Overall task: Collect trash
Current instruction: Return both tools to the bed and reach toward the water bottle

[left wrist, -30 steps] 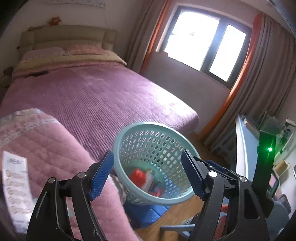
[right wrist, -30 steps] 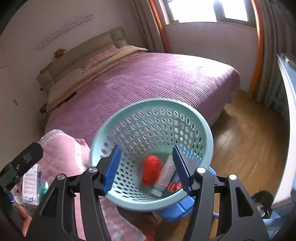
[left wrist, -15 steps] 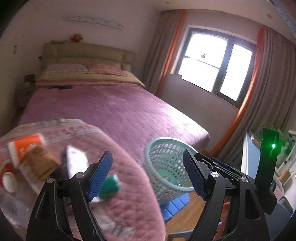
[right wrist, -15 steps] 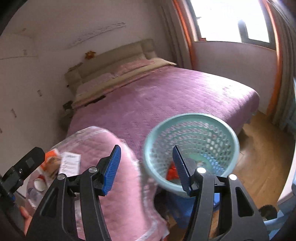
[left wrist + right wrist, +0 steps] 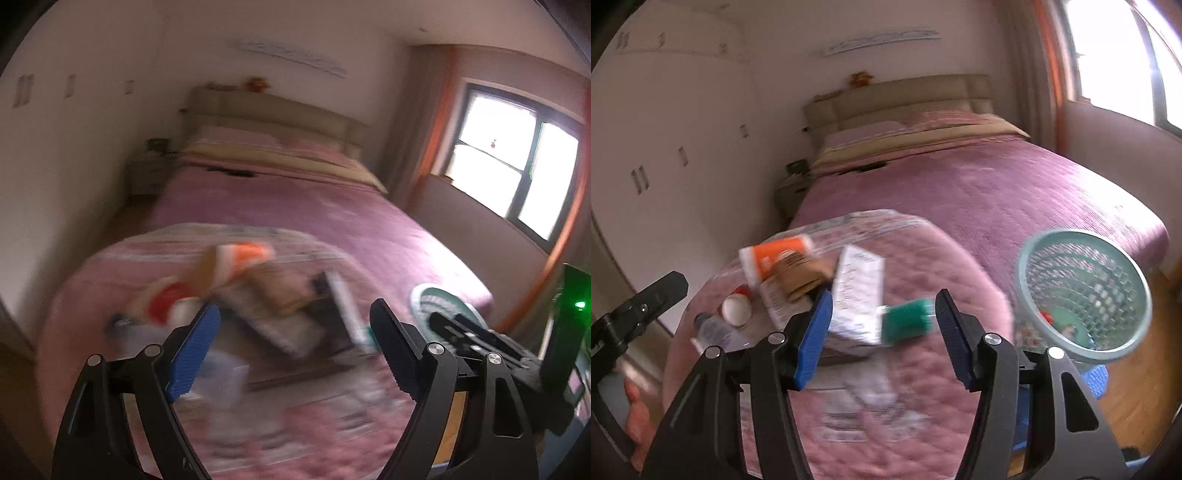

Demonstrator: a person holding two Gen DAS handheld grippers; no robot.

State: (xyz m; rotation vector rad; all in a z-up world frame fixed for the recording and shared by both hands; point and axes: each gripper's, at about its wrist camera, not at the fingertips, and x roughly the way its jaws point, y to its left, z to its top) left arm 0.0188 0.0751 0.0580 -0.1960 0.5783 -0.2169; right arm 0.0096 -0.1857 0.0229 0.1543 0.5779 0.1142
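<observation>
The left gripper stands with its jaws wide apart and nothing between them — they have just been opening further. The right gripper holds its jaws partly apart, also empty.

Beyond both lies the trash on a pink quilted cover. The right view shows it sharply enough to count: one orange-and-white tube, one brown paper piece, one white printed box, one green-capped item, one white-capped red bottle, one clear bottle. The left view blurs these into streaks.

One teal basket stands to the right beside the bed, with some items inside; the left view shows only its rim. Only the right view shows a hand at lower left.
</observation>
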